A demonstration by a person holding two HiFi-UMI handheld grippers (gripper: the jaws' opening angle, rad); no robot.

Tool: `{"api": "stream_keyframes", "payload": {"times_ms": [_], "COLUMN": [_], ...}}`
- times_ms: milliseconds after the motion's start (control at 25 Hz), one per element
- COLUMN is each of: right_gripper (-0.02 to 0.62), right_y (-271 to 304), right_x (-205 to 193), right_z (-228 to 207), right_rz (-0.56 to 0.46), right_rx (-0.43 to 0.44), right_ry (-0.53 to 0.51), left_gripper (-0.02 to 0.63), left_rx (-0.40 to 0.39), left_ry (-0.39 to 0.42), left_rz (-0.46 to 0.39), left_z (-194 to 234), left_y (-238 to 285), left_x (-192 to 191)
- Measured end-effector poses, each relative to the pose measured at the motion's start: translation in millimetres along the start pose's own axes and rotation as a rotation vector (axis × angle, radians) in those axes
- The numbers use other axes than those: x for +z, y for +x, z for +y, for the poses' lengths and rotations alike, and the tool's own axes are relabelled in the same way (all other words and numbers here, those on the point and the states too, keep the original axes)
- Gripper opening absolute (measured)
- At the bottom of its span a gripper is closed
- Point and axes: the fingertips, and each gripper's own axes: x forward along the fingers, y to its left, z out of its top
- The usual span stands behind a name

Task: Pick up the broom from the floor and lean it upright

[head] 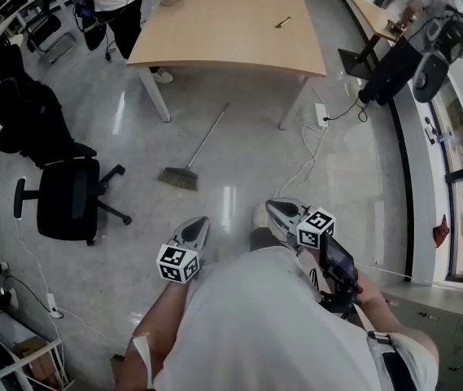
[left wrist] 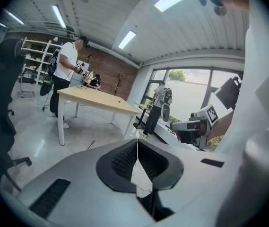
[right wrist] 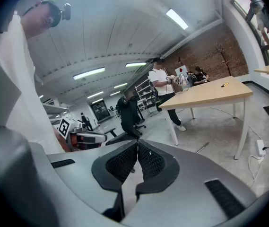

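A broom [head: 194,152] lies flat on the grey floor in the head view, its bristle head [head: 180,178] nearest me and its thin handle running up towards the wooden table [head: 229,24]. My left gripper [head: 196,231] hangs in front of my body, shut and empty, a good way short of the bristles. To its right my right gripper [head: 281,216] is shut with nothing held. In the left gripper view the pads [left wrist: 137,161] meet in a closed line. The right gripper view shows its pads [right wrist: 137,159] touching, and a bit of the broom handle [right wrist: 202,147] past them.
A black office chair [head: 68,198] stands left of the broom, another [head: 21,116] behind it. A person [head: 117,6] stands at the table's far left corner. White cables and a power strip [head: 321,116] lie by the table's right leg. Cabinets [head: 441,316] line the right wall.
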Motion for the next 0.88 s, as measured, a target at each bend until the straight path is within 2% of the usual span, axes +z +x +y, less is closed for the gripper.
{"api": "stream_keyframes", "payload": {"times_ms": [120, 360, 600, 720, 880], "right_gripper": [0.017, 0.017, 0.017, 0.017, 0.018], "right_y": [13.1, 39.8, 48.7, 43.1, 55.5], "right_x": [15.9, 50.3, 72.5, 77.0, 86.9], "right_z": [-16.4, -57.1, -108.8, -144.0, -166.8], "right_rz": [-0.001, 0.021, 0.043, 0.051, 0.076], "right_rx": [0.026, 0.100, 0.192, 0.194, 0.206], "right_ry": [-0.012, -0.031, -0.043, -0.041, -0.029], "left_gripper": [0.012, 0.012, 0.012, 0.012, 0.012], "left_rx": [0.025, 0.052, 0.160, 0.191, 0.267], "left_ry": [-0.002, 0.061, 0.033, 0.032, 0.025], "left_rz": [-0.007, 0.008, -0.014, -0.014, -0.019], "left_z": [5.2, 2.1, 15.6, 21.0, 39.6], "left_y": [16.6, 59.7, 106.7, 132.8, 140.6], "left_x": [12.3, 37.6, 69.5, 83.4, 100.5]}}
